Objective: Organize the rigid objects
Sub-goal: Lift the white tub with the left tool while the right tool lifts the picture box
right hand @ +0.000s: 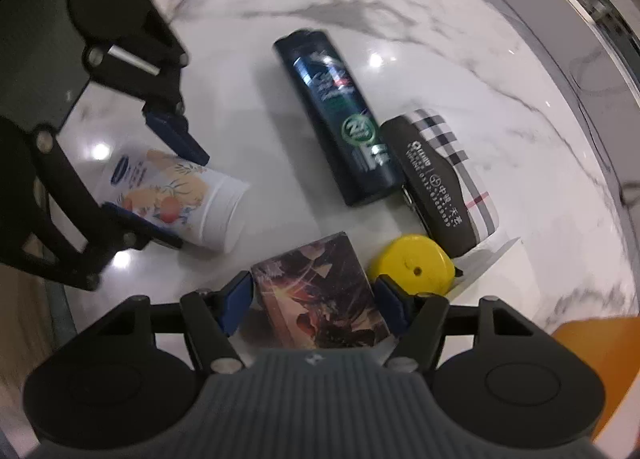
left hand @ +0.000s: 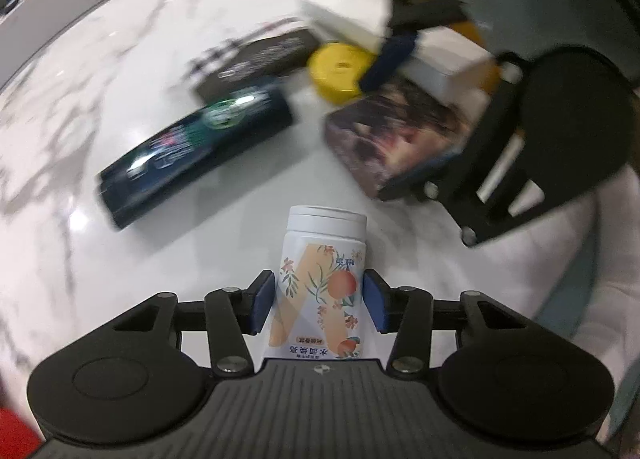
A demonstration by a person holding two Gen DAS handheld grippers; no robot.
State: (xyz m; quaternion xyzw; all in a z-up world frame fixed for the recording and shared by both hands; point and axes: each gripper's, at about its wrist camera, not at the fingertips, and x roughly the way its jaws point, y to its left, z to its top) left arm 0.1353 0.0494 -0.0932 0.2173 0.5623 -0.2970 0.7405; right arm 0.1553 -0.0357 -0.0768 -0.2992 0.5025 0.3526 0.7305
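My left gripper (left hand: 319,301) is shut on a white bottle with a peach and flower label (left hand: 320,279), held above the marble table; the bottle also shows in the right wrist view (right hand: 176,199) between the left gripper's blue pads (right hand: 176,139). My right gripper (right hand: 314,303) is shut on a dark box with a picture print (right hand: 320,295), which also shows in the left wrist view (left hand: 396,131). A dark blue shampoo bottle (right hand: 340,115) lies on the table beyond both.
A yellow round tape measure (right hand: 412,263) lies right of the picture box. A black case (right hand: 432,183) rests on a plaid box (right hand: 468,163). White boxes (left hand: 344,15) sit at the far right in the left wrist view. The white marble table (right hand: 480,59) extends beyond.
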